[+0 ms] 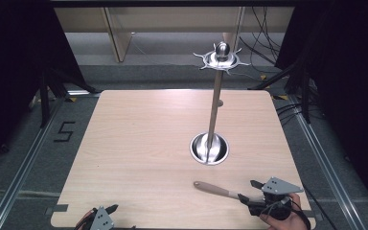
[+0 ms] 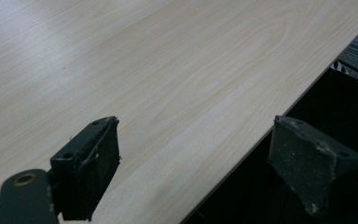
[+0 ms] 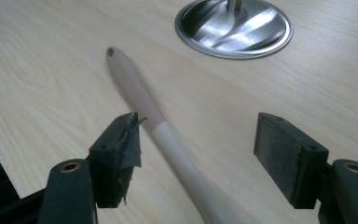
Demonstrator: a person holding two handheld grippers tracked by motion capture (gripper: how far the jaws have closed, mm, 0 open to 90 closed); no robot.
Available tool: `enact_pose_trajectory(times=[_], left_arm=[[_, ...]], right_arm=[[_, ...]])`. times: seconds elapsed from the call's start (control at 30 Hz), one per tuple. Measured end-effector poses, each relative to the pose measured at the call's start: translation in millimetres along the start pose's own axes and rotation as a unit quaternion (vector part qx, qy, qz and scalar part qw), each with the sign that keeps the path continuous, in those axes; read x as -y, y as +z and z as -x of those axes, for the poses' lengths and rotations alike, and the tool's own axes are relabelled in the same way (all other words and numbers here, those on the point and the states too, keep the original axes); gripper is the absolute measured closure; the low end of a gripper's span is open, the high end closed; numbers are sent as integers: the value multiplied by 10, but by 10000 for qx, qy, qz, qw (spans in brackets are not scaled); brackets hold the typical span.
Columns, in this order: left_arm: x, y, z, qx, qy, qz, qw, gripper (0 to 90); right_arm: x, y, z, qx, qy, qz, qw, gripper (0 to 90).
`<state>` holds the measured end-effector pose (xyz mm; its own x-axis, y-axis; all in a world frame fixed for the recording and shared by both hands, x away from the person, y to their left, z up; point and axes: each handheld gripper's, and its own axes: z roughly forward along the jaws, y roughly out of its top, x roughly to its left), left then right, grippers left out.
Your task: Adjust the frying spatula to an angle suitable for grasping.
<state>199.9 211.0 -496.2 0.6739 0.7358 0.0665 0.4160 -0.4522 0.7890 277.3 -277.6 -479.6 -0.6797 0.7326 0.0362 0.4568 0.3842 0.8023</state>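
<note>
Wooden table (image 1: 139,143), dark studio. Wooden handle (image 3: 140,98) lies near front edge, between wide-apart jaws of right gripper (image 3: 196,154), ungrasped. Metal stand (image 1: 210,148) just beyond. Left gripper (image 2: 196,163) wide, empty, at table edge. Step: probably pre-grasp; next, close on handle.

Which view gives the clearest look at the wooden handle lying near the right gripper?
The right gripper view: the wooden handle lies close up between the open jaws, its end hole visible. The high view shows the handle small, on the table by the right gripper. The left gripper view shows bare tabletop.
</note>
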Motion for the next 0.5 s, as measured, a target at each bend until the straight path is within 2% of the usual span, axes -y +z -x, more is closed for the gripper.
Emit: enact_pose_trajectory(times=[0.03,0.1,0.13,0.17,0.2,0.27,0.3,0.37,0.4,0.5], left_arm=[[-2,-6,4,29,-18,-18,10000,154],[-3,-7,9,38,-27,9,10000,155],[-4,-6,8,40,-23,3,10000,155],[-1,3,4,24,7,17,10000,155],[-1,3,4,24,7,17,10000,154],[-1,5,-5,-21,62,-48,10000,155],[-8,0,-16,27,140,-11,9999,155],[-8,2,-12,27,133,-15,9999,155],[-2,4,1,25,32,-48,10000,155],[-4,3,0,18,26,-59,10000,154]], right_arm=[[-2,-10,-20,33,96,-47,9999,323],[-17,-14,-11,61,7,-33,10000,324],[-28,-11,-13,-1,16,-53,10000,327],[-55,-15,-4,-17,-119,-100,9999,336],[-55,-15,-4,-17,-119,-100,9999,336],[-88,-18,-13,-70,-98,-191,9997,343],[-130,-10,-12,-98,-203,-229,9995,354],[-174,5,-17,-124,-279,-292,9991,360],[-174,5,-17,-124,-279,-292,9991,360],[-229,43,-29,-214,-374,-392,9983,368]])
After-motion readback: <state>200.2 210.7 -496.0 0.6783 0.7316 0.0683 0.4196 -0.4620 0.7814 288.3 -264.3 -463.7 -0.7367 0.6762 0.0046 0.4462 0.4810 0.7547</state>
